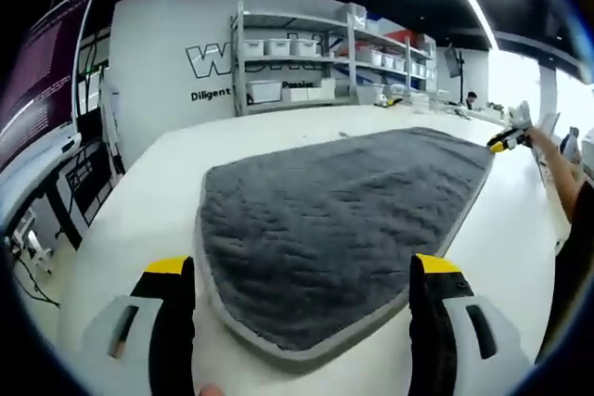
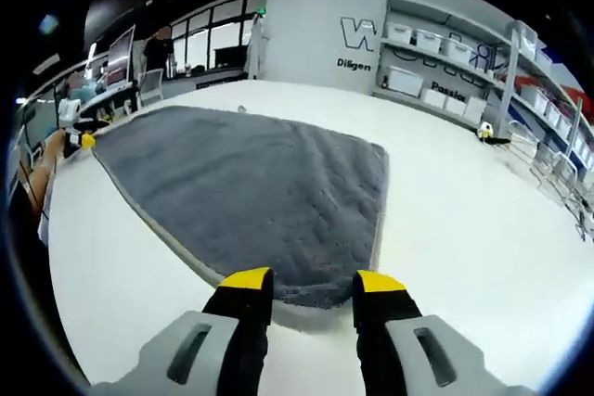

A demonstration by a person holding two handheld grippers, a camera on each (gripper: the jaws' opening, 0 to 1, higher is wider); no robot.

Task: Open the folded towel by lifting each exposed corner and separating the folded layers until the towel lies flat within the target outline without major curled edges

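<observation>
Towel (image 1: 334, 229), grey and plush, lies spread on the white tabletop (image 1: 139, 220). In the left gripper view, the left hand-held gripper (image 1: 302, 271) has its jaws wide apart, holding nothing, with the towel's near corner lying between them. In the right gripper view, the right hand-held gripper (image 2: 311, 277) stands partly open and empty, its yellow tips just at another towel corner (image 2: 320, 294). Each gripper shows small at the far corner in the other's view. Shelves (image 1: 325, 57) with bins stand beyond.

Grey towel (image 1: 334, 229) on wht table (image 1: 158, 201)
</observation>
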